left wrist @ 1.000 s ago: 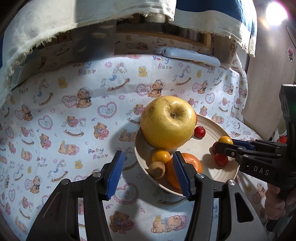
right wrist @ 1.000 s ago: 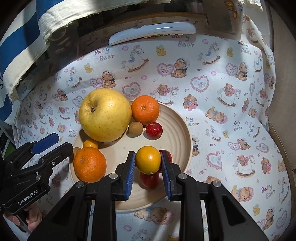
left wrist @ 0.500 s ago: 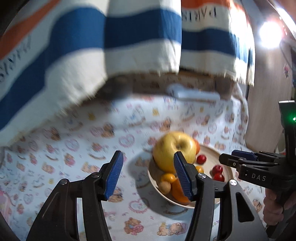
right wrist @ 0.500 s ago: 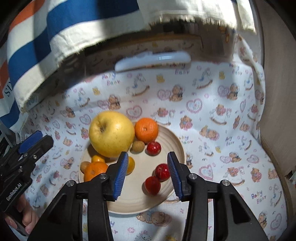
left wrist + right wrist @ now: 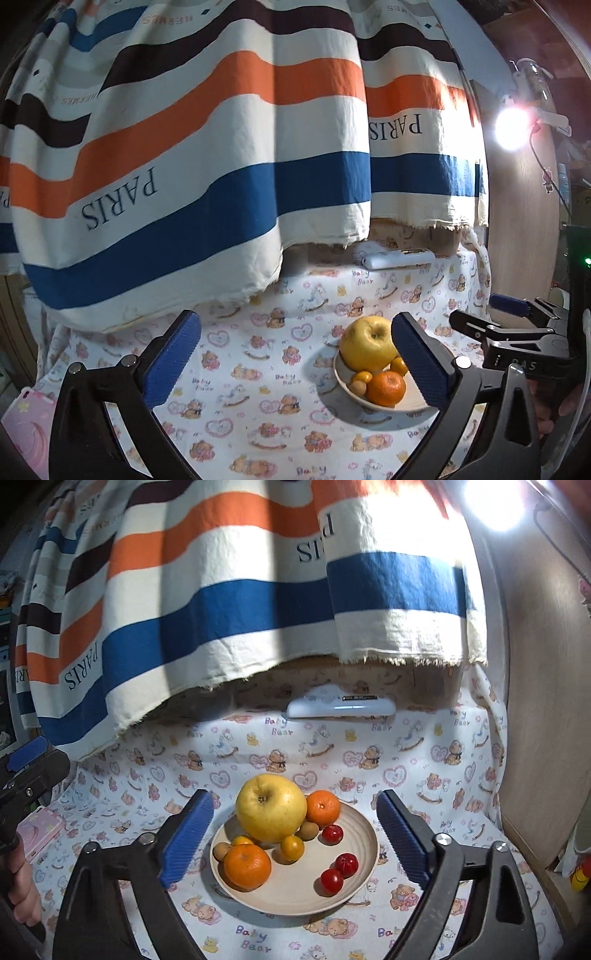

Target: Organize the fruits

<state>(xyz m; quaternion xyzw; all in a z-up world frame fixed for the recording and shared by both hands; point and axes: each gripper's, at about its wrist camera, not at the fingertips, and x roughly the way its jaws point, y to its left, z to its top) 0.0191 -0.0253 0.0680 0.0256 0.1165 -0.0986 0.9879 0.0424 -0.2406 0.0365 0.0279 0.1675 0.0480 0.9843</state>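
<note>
A beige plate (image 5: 354,888) on the bear-print cloth holds a big yellow apple (image 5: 271,808), two tangerines (image 5: 246,867), small yellow-orange fruits (image 5: 291,847), brown ones (image 5: 309,830) and three red ones (image 5: 346,864). My right gripper (image 5: 294,797) hangs back above the plate's near side, its jaws opening wide with nothing between them. My left gripper (image 5: 296,318) is left of the plate (image 5: 410,404), well back from it. Its jaws are opening too and hold nothing. The apple (image 5: 369,343) and a tangerine (image 5: 386,387) show past its right finger.
A striped cloth (image 5: 221,147) hangs low over the back of the table. Under its hem lies a white device (image 5: 341,705). A pink item (image 5: 40,827) sits at the left edge. A wooden panel (image 5: 546,701) and a bright lamp (image 5: 513,129) stand on the right.
Both grippers pulled back and up from the plate and spread their jaws wide. The right one let go of the small yellow-orange fruit, which now rests on the plate by the apple.
</note>
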